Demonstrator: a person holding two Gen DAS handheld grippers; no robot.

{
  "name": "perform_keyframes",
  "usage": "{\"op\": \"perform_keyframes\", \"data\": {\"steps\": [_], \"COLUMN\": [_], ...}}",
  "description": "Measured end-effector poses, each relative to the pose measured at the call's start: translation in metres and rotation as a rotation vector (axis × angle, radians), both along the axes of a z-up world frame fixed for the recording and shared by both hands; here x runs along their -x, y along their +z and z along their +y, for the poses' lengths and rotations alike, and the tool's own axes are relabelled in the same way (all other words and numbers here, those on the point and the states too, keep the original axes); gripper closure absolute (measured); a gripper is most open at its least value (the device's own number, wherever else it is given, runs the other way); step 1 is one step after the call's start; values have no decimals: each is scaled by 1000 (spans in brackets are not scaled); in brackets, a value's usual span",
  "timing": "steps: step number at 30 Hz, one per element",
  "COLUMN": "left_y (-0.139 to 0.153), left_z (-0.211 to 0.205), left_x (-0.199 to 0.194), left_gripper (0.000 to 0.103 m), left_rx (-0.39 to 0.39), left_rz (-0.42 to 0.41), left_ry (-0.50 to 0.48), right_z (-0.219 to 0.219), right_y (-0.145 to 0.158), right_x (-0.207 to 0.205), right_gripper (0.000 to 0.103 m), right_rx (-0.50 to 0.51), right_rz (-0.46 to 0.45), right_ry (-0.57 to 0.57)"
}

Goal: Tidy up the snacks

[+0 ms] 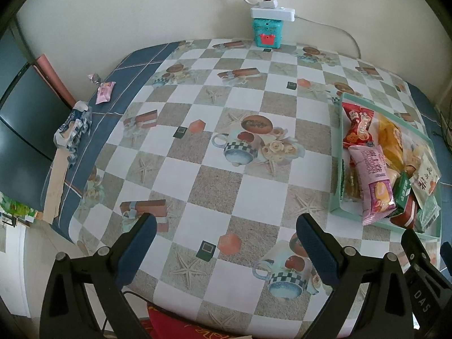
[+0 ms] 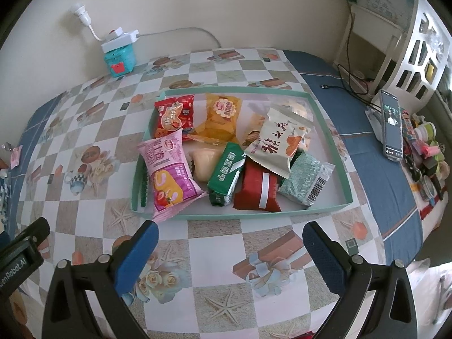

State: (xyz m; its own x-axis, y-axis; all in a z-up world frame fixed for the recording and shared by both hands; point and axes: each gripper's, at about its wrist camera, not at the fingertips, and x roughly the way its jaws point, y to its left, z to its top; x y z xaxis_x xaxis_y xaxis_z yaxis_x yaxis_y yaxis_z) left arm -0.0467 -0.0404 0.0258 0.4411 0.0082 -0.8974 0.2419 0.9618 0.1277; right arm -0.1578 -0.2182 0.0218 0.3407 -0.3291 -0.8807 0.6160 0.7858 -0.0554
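Note:
A mint-green tray sits on the checkered tablecloth, filled with several snack packets: a pink one, a red one, an orange one, a green one, a dark red one and a white one. My right gripper hovers open just before the tray's near rim, holding nothing. My left gripper is open over bare tablecloth, left of the tray. A small pink packet and a blue-white wrapper lie at the table's far left edge.
A teal box with a white power strip on top stands against the back wall. A phone on a stand and cables sit on the right, with tape rolls and small clutter beyond. A dark chair is left of the table.

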Motion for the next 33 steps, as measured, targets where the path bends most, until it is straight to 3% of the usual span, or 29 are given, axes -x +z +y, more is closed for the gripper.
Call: {"op": "perform_keyframes", "data": {"steps": [33], "left_y": [-4], "left_z": [3], "left_x": [-4], "left_gripper": [4], "left_rx": [-5], "left_rz": [18], "left_ry": [29], "right_z": [2], "right_y": [-2], "right_x": [-2], "right_gripper": [0], "right_rx": [1], "right_rz": [4], "right_ry": [5]}}
